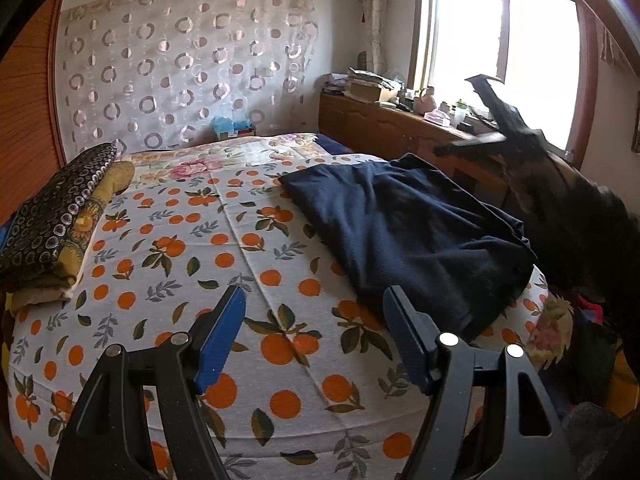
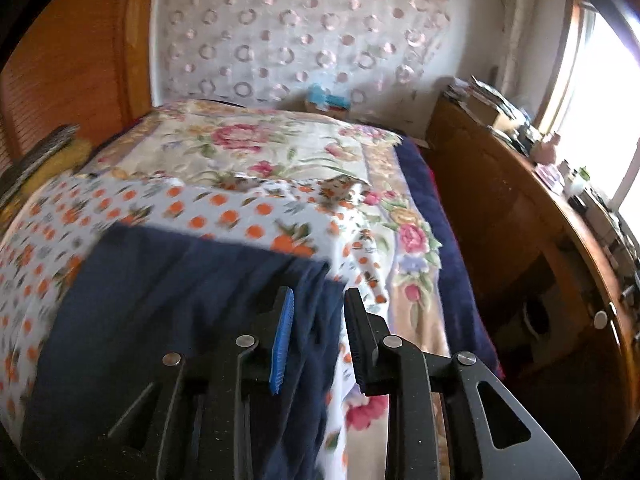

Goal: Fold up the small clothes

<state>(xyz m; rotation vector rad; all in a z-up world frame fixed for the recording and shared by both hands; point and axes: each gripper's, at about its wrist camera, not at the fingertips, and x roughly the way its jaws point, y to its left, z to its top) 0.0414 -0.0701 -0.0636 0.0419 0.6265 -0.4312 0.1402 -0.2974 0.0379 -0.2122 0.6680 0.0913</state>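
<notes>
A dark navy garment (image 1: 404,236) lies rumpled on the right side of the bed, over the orange-print sheet (image 1: 224,264). My left gripper (image 1: 314,308) is open and empty, above the sheet just left of the garment's near edge. My right gripper (image 1: 480,120) shows in the left wrist view, raised above the garment's far right side, jaws spread. In the right wrist view the right gripper (image 2: 318,312) is open over the garment's (image 2: 168,300) right edge, with cloth hanging between the jaws, not pinched.
A stack of folded patterned cloths (image 1: 56,224) sits at the bed's left edge. A floral bedspread (image 2: 256,148) covers the far end. A wooden cabinet (image 2: 520,232) with clutter runs along the right under the window. More clothes (image 1: 588,344) pile at the right.
</notes>
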